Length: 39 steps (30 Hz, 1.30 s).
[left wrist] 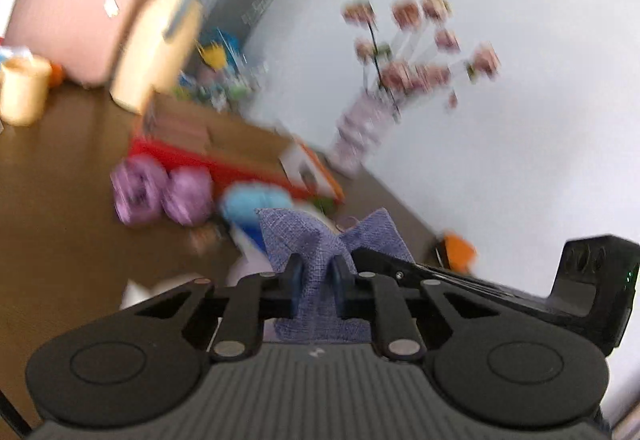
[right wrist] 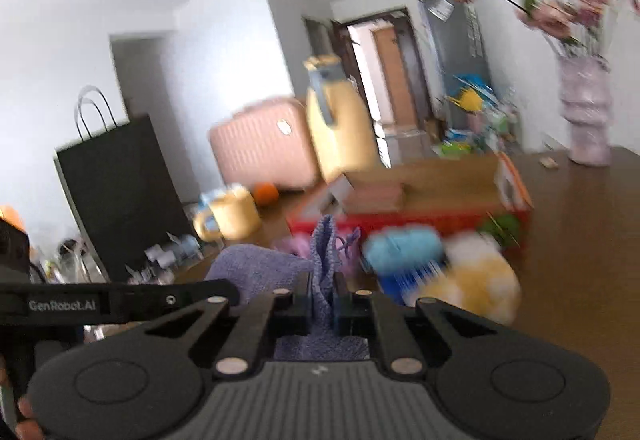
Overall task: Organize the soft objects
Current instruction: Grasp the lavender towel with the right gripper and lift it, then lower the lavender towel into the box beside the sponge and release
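Both grippers hold one purple-blue woven cloth (left wrist: pixel 316 240) above the brown table (left wrist: pixel 60 200). My left gripper (left wrist: pixel 317 270) is shut on one part of it. My right gripper (right wrist: pixel 323 286) is shut on another part of the cloth (right wrist: pixel 260 268), which bunches to its left. On the table beyond lie two purple yarn balls (left wrist: pixel 160 190), a blue yarn ball (left wrist: pixel 250 200) and a yellow-and-white plush (right wrist: pixel 476 288). The blue yarn ball also shows in the right wrist view (right wrist: pixel 404 246). The views are motion-blurred.
A red box (right wrist: pixel 420 216) with books stands behind the yarn. A yellow jug (right wrist: pixel 340 128), a yellow mug (right wrist: pixel 228 216), an orange (right wrist: pixel 266 194), a pink suitcase (right wrist: pixel 260 146), a black paper bag (right wrist: pixel 116 192) and a vase of pink flowers (right wrist: pixel 584 112) stand around the table.
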Motion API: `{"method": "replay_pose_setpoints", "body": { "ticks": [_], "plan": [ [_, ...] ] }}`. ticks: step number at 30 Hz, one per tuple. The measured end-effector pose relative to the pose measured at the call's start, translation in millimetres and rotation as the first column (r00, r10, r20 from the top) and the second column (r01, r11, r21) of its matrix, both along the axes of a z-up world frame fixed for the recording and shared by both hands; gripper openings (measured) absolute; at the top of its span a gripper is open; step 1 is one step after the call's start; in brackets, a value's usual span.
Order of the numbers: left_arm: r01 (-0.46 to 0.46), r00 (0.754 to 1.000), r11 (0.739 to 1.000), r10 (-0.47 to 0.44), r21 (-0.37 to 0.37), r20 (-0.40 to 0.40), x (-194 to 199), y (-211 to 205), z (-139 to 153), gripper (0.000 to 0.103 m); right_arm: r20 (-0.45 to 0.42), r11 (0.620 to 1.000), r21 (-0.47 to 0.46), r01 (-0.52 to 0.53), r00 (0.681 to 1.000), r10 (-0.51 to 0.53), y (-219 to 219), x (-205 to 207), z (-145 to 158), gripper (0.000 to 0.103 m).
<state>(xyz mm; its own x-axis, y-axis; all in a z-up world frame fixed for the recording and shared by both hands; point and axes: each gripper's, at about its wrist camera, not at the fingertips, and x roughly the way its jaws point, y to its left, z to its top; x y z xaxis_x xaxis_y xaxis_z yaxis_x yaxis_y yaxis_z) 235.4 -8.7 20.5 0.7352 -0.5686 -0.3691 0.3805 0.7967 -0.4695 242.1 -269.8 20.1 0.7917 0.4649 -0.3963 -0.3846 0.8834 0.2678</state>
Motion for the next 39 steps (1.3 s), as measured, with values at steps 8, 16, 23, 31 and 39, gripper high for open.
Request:
{"method": "replay_pose_setpoints", "body": {
  "ticks": [8,16,23,31,39],
  "plan": [
    [0.016,0.981,0.996,0.000,0.083,-0.194,-31,-32,-66,0.024,-0.160,0.995,-0.018,0.100,0.982,-0.102,-24,-38,-66,0.009],
    [0.032,0.985,0.994,-0.014,0.105,-0.173,-32,-35,-66,0.014,-0.125,0.992,-0.060,0.115,0.985,-0.122,-15,-46,-75,0.009],
    [0.087,0.994,0.994,-0.082,0.067,-0.077,-25,-36,-35,0.009,-0.045,0.998,-0.011,0.069,0.997,-0.069,-18,-32,-36,0.009],
    [0.000,0.999,0.994,-0.006,0.107,0.049,120,-10,47,0.009,0.058,0.998,-0.064,-0.011,0.998,0.015,20,137,52,0.009],
    [-0.127,0.985,0.915,0.161,0.382,-0.059,303,4,10,0.009,-0.288,0.996,-0.087,-0.012,0.958,-0.014,85,346,-2,0.009]
  ]
}}
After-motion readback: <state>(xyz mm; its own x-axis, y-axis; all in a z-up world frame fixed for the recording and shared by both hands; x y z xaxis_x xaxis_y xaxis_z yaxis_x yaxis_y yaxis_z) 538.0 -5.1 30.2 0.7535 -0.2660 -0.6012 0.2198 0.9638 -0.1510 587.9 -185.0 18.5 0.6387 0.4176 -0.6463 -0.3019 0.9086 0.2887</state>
